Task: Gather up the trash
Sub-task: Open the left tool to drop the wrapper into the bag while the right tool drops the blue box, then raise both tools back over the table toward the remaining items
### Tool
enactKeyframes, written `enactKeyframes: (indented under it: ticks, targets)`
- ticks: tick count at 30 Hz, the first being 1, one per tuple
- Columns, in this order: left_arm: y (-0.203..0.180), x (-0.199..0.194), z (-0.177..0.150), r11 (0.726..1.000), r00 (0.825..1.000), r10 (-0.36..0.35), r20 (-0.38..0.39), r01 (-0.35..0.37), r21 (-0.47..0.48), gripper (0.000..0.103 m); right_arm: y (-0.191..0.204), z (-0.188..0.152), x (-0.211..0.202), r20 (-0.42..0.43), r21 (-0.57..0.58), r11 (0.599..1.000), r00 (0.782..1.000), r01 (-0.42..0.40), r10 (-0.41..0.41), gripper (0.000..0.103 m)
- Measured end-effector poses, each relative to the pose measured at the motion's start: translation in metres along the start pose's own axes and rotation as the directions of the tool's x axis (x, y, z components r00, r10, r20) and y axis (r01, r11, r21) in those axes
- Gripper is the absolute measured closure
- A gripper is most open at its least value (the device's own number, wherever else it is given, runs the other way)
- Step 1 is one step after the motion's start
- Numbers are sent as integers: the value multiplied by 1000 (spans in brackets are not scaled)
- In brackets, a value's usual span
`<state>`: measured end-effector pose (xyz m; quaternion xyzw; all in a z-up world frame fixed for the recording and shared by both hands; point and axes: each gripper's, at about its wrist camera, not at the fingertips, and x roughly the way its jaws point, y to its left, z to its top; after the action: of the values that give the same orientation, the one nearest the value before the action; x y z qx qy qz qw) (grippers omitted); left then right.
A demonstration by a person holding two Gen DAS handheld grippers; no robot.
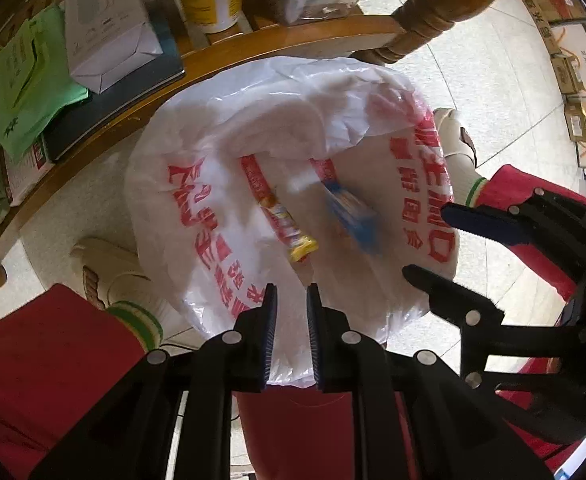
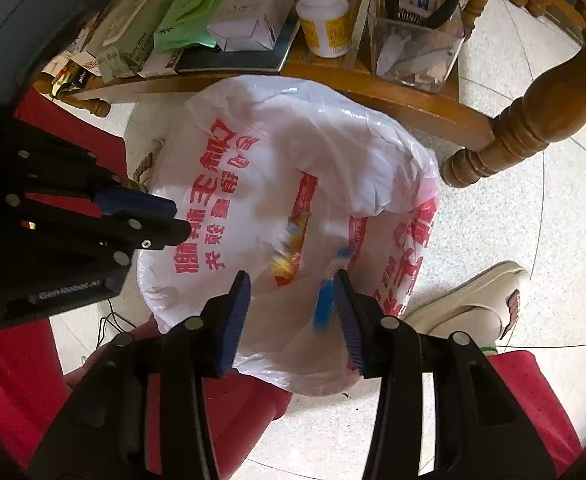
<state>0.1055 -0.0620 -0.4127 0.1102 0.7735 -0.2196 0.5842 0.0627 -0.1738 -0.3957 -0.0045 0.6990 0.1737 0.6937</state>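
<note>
A white plastic bag with red print hangs open below both grippers, above the tiled floor. My left gripper is shut on the bag's near rim, and thin plastic shows between its pads. In the right wrist view the left gripper sits at the bag's left edge. My right gripper is open over the bag's mouth. A blurred blue wrapper is beside its right pad, with the other pad well clear of it. A red and yellow wrapper lies inside the bag. The left wrist view has the right gripper at the bag's right side.
A wooden table shelf behind the bag carries a white bottle, a white box, a green packet and a clear container. A turned table leg stands on the right. The person's sandalled feet and red trousers flank the bag.
</note>
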Motion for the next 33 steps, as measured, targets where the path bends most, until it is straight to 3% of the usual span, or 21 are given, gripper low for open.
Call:
enactKeyframes:
  ticks: [3, 14, 20, 26, 30, 33]
  targets:
    - [2, -1, 0, 1000, 1000, 10, 3, -10, 0, 80, 1, 0, -2, 4, 5, 1000, 1000, 0, 0, 58]
    - [0, -8, -2, 1000, 1000, 18, 12, -18, 1, 79, 2, 1, -6, 19, 4, 1000, 1000, 0, 0, 57]
    - [-5, -21, -11, 999, 998, 45, 53, -46, 26, 79, 7, -2, -21, 49, -5, 1000, 999, 4, -4, 57]
    - [-11, -57, -33, 994, 984, 95, 149, -103, 43, 77, 17, -12, -57, 120, -11, 1000, 993, 16, -15, 57]
    - [-16, -92, -51, 989, 967, 123, 221, -138, 51, 72, 26, -22, -103, 203, -20, 1000, 979, 14, -10, 56]
    - [-21, -128, -67, 985, 953, 138, 269, -162, 66, 58, 34, -29, -145, 279, -38, 999, 960, 23, -11, 50]
